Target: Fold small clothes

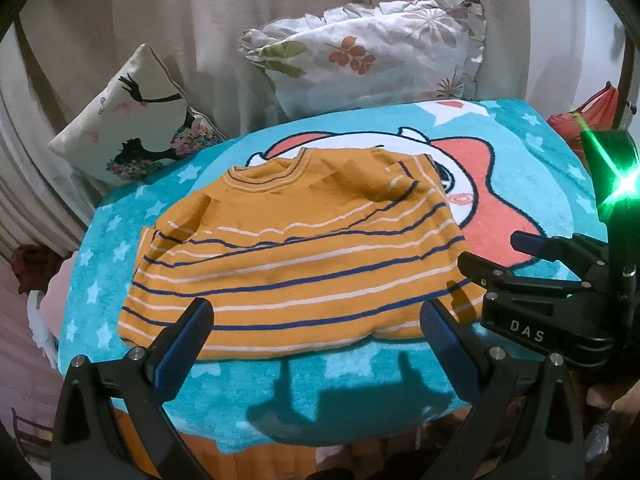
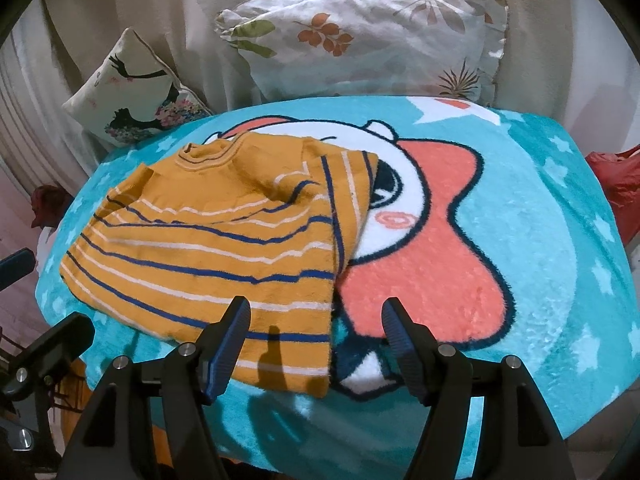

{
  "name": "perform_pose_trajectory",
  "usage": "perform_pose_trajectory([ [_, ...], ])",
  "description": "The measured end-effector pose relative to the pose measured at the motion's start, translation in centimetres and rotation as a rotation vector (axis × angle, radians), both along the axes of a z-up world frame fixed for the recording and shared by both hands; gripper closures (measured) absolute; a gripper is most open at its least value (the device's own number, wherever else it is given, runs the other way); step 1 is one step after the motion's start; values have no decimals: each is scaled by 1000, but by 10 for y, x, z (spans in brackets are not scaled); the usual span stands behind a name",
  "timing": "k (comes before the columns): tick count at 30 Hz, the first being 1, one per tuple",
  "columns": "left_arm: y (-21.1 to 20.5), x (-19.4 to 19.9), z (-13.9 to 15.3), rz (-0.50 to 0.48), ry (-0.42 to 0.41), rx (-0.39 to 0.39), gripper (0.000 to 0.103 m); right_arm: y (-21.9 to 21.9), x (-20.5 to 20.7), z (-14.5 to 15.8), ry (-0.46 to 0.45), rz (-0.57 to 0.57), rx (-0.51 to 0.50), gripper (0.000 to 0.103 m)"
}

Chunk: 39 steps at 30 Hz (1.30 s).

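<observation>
An orange sweater point(image 1: 288, 264) with blue and white stripes lies partly folded on a turquoise cartoon blanket point(image 1: 360, 400), collar at the far side, one side folded over. It also shows in the right wrist view point(image 2: 208, 248). My left gripper point(image 1: 316, 320) is open and empty, just above the sweater's near hem. My right gripper point(image 2: 316, 320) is open and empty, over the sweater's near right corner; it also appears at the right of the left wrist view point(image 1: 500, 264).
A floral pillow point(image 1: 368, 56) and a cushion with a dancer print point(image 1: 132, 120) lean against the beige sofa back behind the blanket point(image 2: 560, 240). A red bag point(image 2: 616, 184) sits at the far right. The blanket's front edge drops off close to the grippers.
</observation>
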<state>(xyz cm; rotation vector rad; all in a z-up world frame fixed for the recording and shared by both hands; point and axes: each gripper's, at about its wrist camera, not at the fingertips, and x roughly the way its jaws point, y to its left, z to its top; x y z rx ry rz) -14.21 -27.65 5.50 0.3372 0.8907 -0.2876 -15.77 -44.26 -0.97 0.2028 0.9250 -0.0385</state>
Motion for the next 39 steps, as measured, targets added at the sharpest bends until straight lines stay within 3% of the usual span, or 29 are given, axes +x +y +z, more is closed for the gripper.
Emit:
perform_pose_trajectory([
  [11,5,6,-5,17,22,-9,1,1,9,-5,17,-6,4,29],
  [39,61,15,-21,130,110,-77,1,45,28,-19,66,61,-10,28],
])
